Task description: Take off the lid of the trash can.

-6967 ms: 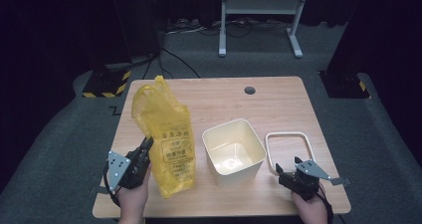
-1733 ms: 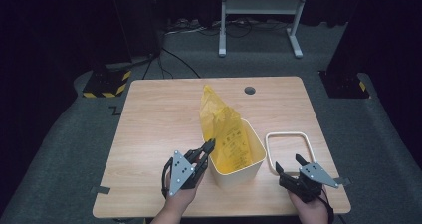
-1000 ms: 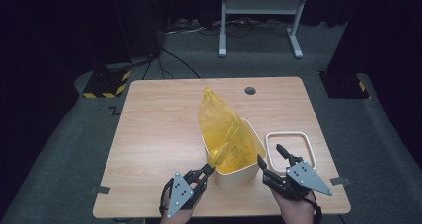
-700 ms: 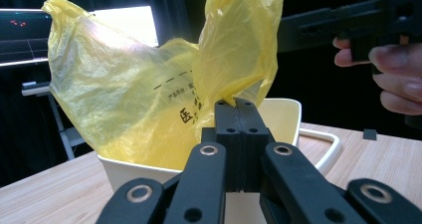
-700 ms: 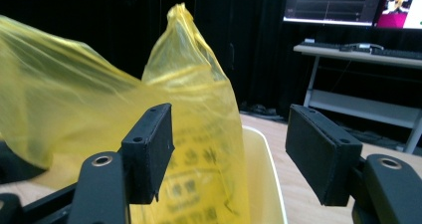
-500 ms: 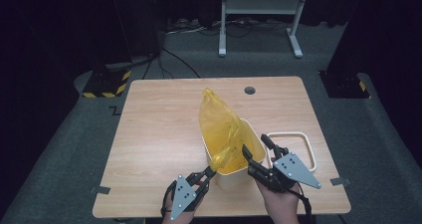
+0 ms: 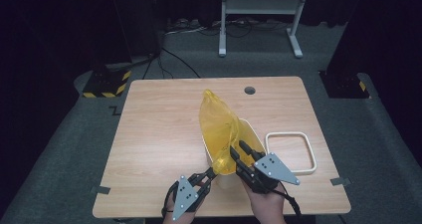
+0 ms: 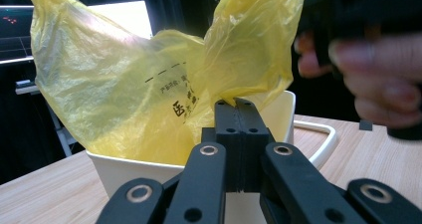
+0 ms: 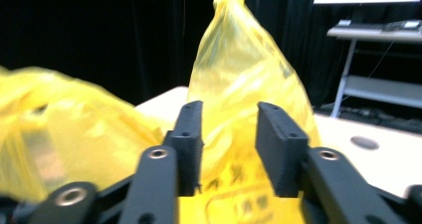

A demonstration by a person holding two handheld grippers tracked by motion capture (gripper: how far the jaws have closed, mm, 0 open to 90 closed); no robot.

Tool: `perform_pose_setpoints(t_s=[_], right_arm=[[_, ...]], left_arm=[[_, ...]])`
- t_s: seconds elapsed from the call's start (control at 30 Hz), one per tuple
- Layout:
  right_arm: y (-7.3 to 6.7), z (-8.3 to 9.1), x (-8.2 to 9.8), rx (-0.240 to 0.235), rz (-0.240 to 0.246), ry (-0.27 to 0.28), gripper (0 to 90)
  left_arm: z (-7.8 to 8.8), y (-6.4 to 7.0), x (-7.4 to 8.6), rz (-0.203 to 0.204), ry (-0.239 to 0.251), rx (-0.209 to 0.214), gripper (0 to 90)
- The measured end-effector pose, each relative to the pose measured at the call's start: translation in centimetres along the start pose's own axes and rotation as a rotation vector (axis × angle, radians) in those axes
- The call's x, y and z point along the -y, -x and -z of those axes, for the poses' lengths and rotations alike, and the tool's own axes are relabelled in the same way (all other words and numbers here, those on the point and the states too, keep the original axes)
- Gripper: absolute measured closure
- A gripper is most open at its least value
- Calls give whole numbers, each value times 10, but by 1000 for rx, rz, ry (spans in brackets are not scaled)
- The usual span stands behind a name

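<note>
Right gripper [image 7: 244,152] moved in beside yellow bag [image 7: 221,129], fingers closing, bag upright, left gripper [image 7: 213,172] pinching it.

On my wooden table [image 7: 164,134] a white square lid [image 7: 291,152] lay flat, near a round hole [image 7: 250,90].

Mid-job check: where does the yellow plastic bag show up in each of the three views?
High view: yellow plastic bag stands mid-table, draped into the white bin.
Left gripper view: it spans the upper frame; the left gripper is shut on a fold.
Right gripper view: it rises behind the jaws.
Shared landmark: the white bin's rim.
</note>
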State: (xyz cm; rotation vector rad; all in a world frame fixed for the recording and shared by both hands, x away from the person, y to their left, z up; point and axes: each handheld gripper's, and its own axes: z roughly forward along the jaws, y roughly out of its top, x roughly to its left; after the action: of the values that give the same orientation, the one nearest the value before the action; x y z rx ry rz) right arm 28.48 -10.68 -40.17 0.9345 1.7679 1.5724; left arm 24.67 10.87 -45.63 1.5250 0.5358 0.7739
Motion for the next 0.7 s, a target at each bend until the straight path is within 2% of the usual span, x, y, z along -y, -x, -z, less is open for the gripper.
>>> perform_pose_setpoints(t_s=[0.03, 0.1, 0.13, 0.17, 0.2, 0.33, 0.37, 0.43, 0.6, 0.67, 0.7], right_arm=[[0, 0, 4, -1, -5, -10, 673], [-2, 2, 10, 8, 6, -21, 797], [-2, 2, 10, 8, 6, -21, 797], [-3, 3, 12, 23, 23, -25, 877], [-3, 4, 12, 33, 35, -23, 896], [-1, 7, 12, 50, 49, -18, 900], [2, 10, 11, 59, 54, -14, 900], [3, 12, 11, 62, 55, -13, 900], [8, 17, 8, 82, 54, 1, 900], [8, 17, 7, 86, 67, 7, 900], [8, 17, 7, 90, 75, 11, 900]], left_arm=[[0, 1, 0, -4, 0, 3, 896], [0, 1, -1, -10, -1, 6, 896], [0, 2, -1, -9, -1, 6, 896], [-1, 2, -1, -9, 0, 8, 896], [-1, 2, 0, -7, -1, 11, 896], [-1, 3, 0, -12, -2, 18, 878], [-1, 2, 0, -4, -1, 17, 836], [0, 2, 0, -2, -1, 13, 820], [4, -6, 2, 33, 8, -4, 818], [6, -11, 2, 41, 6, -19, 788], [9, -18, 0, 69, 16, -43, 764]])
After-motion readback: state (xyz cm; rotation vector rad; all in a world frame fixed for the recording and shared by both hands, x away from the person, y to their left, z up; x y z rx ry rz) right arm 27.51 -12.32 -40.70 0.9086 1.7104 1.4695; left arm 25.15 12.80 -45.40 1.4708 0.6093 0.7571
